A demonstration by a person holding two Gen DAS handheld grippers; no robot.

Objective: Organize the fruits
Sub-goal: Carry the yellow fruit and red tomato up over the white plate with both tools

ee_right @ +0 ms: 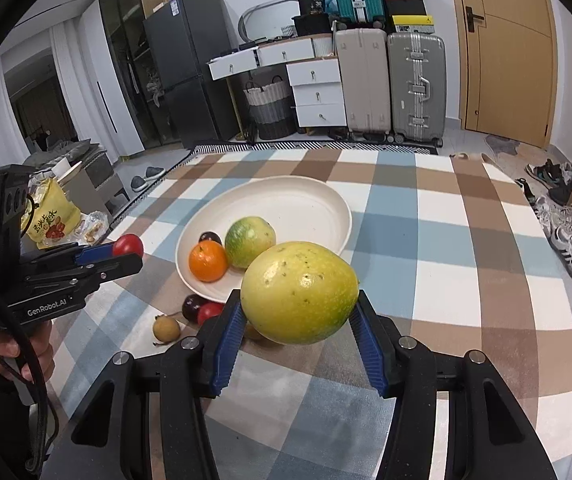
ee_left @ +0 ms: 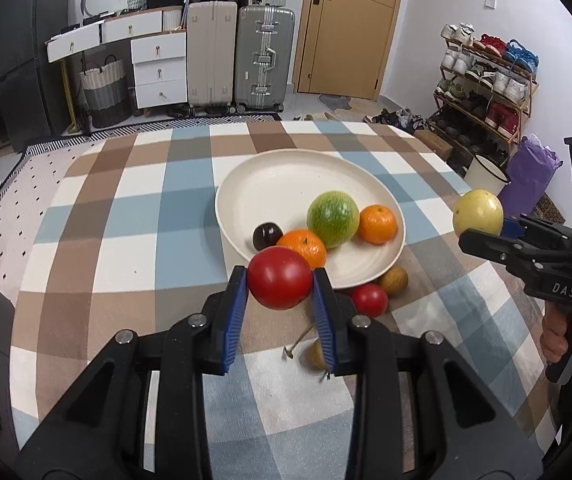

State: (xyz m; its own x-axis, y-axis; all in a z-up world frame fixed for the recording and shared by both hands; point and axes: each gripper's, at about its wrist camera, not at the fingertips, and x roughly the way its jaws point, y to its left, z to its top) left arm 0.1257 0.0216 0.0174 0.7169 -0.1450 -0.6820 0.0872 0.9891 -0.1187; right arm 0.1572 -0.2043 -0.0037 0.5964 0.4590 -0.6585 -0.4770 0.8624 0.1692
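My left gripper (ee_left: 280, 280) is shut on a red tomato (ee_left: 279, 277) and holds it above the table, just before the near rim of the cream plate (ee_left: 270, 184). On the plate lie a green fruit (ee_left: 333, 219), two oranges (ee_left: 303, 247) and a dark plum (ee_left: 267, 236). My right gripper (ee_right: 299, 300) is shut on a yellow-green fruit (ee_right: 299, 292), held above the table near the plate (ee_right: 298, 200). It also shows in the left wrist view (ee_left: 478, 212). The left gripper with the tomato (ee_right: 127, 245) appears at the left of the right wrist view.
On the checked tablecloth (ee_left: 126, 220) beside the plate's near edge lie a small red tomato (ee_left: 370, 299), a brown fruit (ee_left: 395, 280) and a stemmed brown fruit (ee_left: 313, 356). In the right wrist view a dark plum (ee_right: 192, 307) and a brown fruit (ee_right: 167, 328) lie there too. A snack bag (ee_right: 48, 216) stands at left.
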